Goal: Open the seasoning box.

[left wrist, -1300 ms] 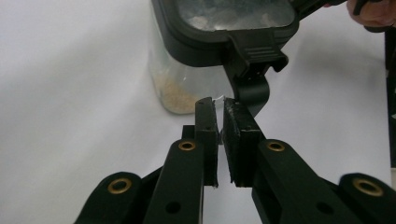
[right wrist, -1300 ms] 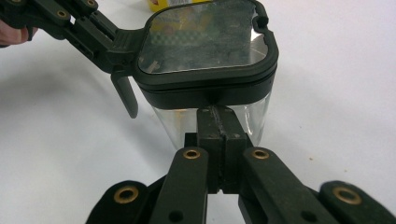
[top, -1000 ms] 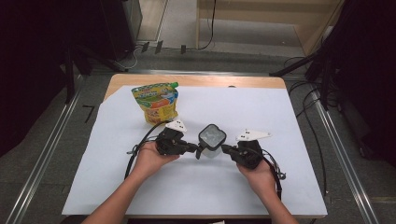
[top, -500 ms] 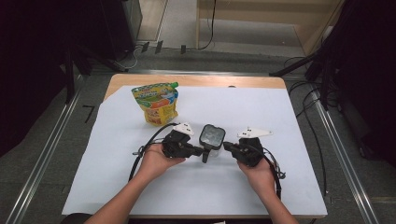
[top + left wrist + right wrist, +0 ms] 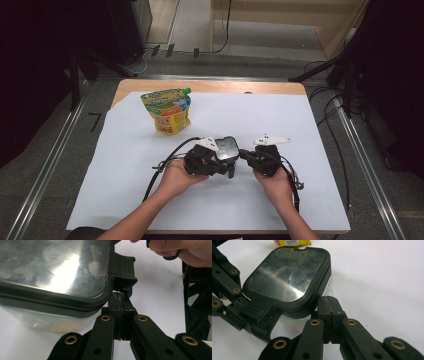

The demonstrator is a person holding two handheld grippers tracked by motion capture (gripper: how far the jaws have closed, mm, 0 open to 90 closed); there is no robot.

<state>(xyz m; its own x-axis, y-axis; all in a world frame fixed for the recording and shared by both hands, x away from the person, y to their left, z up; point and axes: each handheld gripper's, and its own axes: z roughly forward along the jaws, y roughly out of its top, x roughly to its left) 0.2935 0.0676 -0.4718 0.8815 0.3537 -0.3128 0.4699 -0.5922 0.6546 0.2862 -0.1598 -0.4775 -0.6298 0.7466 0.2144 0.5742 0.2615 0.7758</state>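
Note:
A small clear box with a black-rimmed shiny lid (image 5: 228, 147) sits on the white sheet between my two grippers. My left gripper (image 5: 231, 169) is shut with nothing between its jaws. Its tips (image 5: 121, 298) sit just under the lid's rim (image 5: 55, 267), below the black latch (image 5: 123, 267). My right gripper (image 5: 243, 154) is also shut and empty. Its tips (image 5: 328, 301) rest against the rim of the lid (image 5: 287, 275), beside the latch (image 5: 262, 308). The left gripper's linkage (image 5: 227, 290) stands at the box's far side in the right gripper view.
A yellow and green snack pouch (image 5: 167, 110) stands at the back left of the white sheet (image 5: 300, 195); its lower edge (image 5: 292, 242) lies behind the box. Black cables (image 5: 160, 167) trail from both grippers. The wooden table's edge (image 5: 210, 86) runs along the back.
The left hand has slid its gripper to the right and a little toward me, up against the box. The right gripper and the box have stayed put.

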